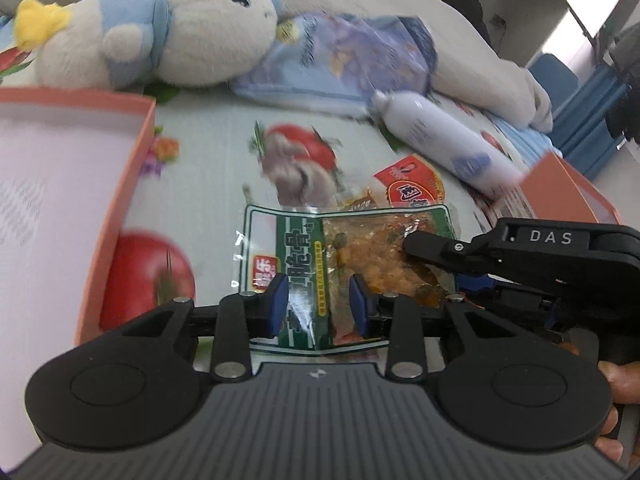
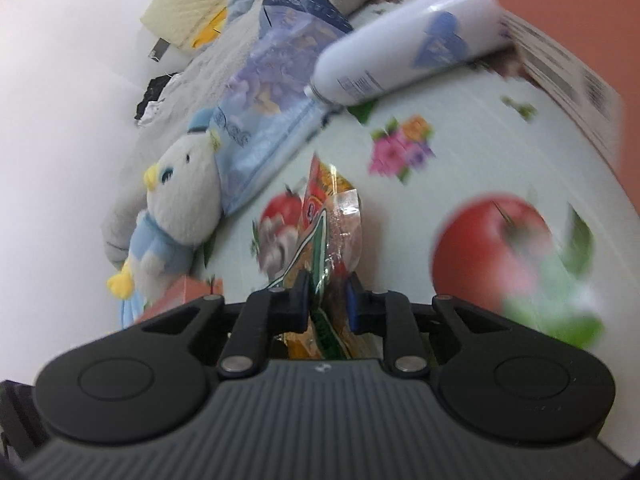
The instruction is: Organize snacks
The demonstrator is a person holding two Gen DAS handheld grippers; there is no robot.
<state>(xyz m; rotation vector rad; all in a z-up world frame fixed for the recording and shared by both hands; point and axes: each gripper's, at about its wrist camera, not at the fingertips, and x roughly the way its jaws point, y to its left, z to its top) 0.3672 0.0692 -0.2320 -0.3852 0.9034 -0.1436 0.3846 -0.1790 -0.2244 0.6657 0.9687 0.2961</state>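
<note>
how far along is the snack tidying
Done: nothing visibly. The pink-walled box shows no snacks in its visible part. In hand: the right gripper pinches the green-edged clear snack packet; the left gripper straddles it, pads apart. Left: the red snack packet and blue crinkly bag.

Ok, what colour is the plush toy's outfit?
Light blue, on a white plush toy with yellow tufts. The left wrist view shows it best.

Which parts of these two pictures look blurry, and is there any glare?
Left wrist view: the white bottle and plush toy smear; glare streaks the green snack packet. Right wrist view: the apple print is badly blurred; the right claw stays sharp.
</note>
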